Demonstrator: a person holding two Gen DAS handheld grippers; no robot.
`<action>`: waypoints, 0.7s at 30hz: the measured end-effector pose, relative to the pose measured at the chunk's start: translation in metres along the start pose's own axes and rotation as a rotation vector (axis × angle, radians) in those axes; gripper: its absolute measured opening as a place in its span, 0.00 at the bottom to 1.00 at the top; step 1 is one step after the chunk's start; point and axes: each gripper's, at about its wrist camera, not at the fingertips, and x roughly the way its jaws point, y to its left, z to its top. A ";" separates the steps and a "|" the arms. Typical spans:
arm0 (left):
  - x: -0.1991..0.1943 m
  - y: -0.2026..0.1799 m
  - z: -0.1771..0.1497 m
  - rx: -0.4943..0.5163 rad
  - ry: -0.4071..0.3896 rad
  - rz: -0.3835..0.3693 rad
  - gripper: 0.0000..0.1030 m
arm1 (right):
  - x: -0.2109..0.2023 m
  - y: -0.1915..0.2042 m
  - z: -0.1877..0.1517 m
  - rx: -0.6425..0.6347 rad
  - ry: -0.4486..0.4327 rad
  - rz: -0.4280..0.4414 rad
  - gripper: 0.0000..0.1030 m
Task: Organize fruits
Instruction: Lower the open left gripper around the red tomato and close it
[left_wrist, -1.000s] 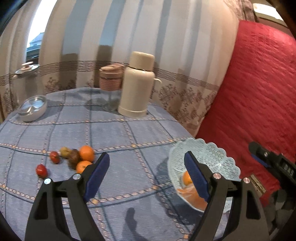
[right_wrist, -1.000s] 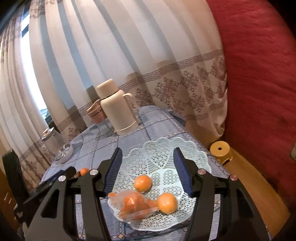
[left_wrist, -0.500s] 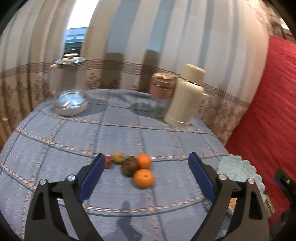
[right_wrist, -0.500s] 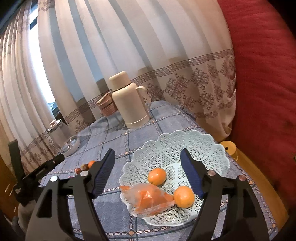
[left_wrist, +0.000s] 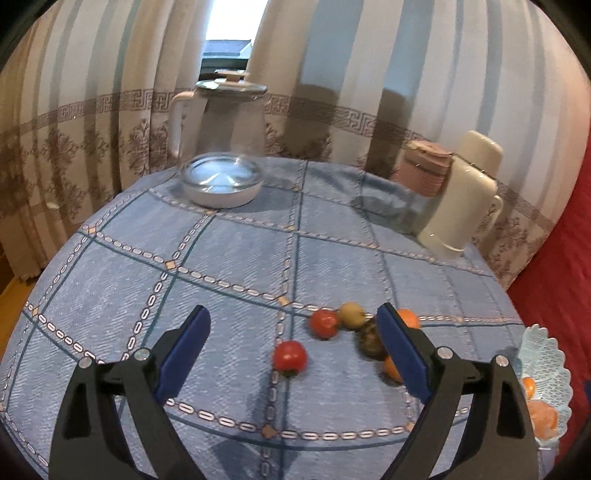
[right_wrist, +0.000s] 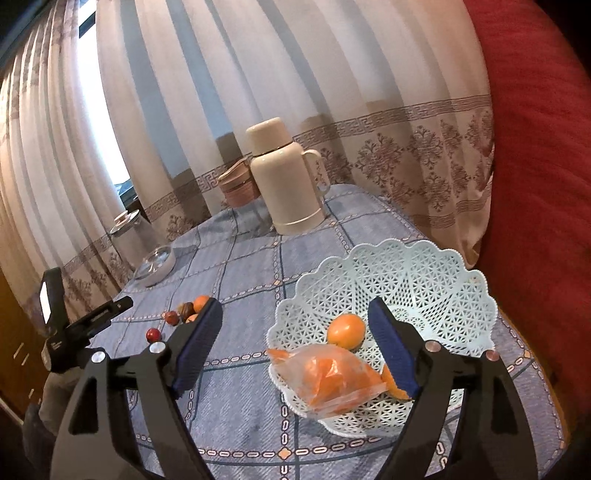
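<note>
The left tongs (left_wrist: 293, 345) stand wide open and grasp nothing; their blue pads hang above the surface (left_wrist: 229, 258), which wears a blue checked cloth. A red fruit (left_wrist: 290, 355) lies between the pads on the cloth, untouched. At its 1 o'clock sit a second red fruit (left_wrist: 323, 323), a yellowish fruit (left_wrist: 352, 314) and a dark brown fruit (left_wrist: 369, 341), bunched together. Two oranges sit partly hidden behind the right pad, one (left_wrist: 410, 317) at its tip, the other (left_wrist: 390, 367) lower.

The right tongs (right_wrist: 295, 345) have just been opening and now stand released, holding nothing. Beyond and below their pads sits a pale lacy basket (right_wrist: 424, 273). It holds an orange (right_wrist: 346, 330) and a clear plastic bag (right_wrist: 328, 376) of orange pieces that droops over the rim at 8 o'clock; another bit of orange shows behind the right pad. In the left wrist view the same basket peeks in at 4 o'clock.

The left tool carries some small writing, too tiny to read.

At the far edge of the surface stand a cream thermos (right_wrist: 288, 184), a pinkish lidded jar (right_wrist: 236, 186) beside it, a glass kettle (left_wrist: 221, 114) and a shallow round glass dish (left_wrist: 221, 181).
</note>
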 end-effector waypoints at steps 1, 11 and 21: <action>0.002 0.001 -0.001 0.000 0.006 0.002 0.88 | 0.001 0.001 -0.001 -0.004 0.003 0.001 0.80; 0.039 0.000 -0.017 0.030 0.135 -0.035 0.67 | 0.008 0.013 -0.010 -0.042 0.034 0.012 0.80; 0.061 0.003 -0.026 0.028 0.220 -0.039 0.32 | 0.017 0.018 -0.019 -0.064 0.062 0.005 0.80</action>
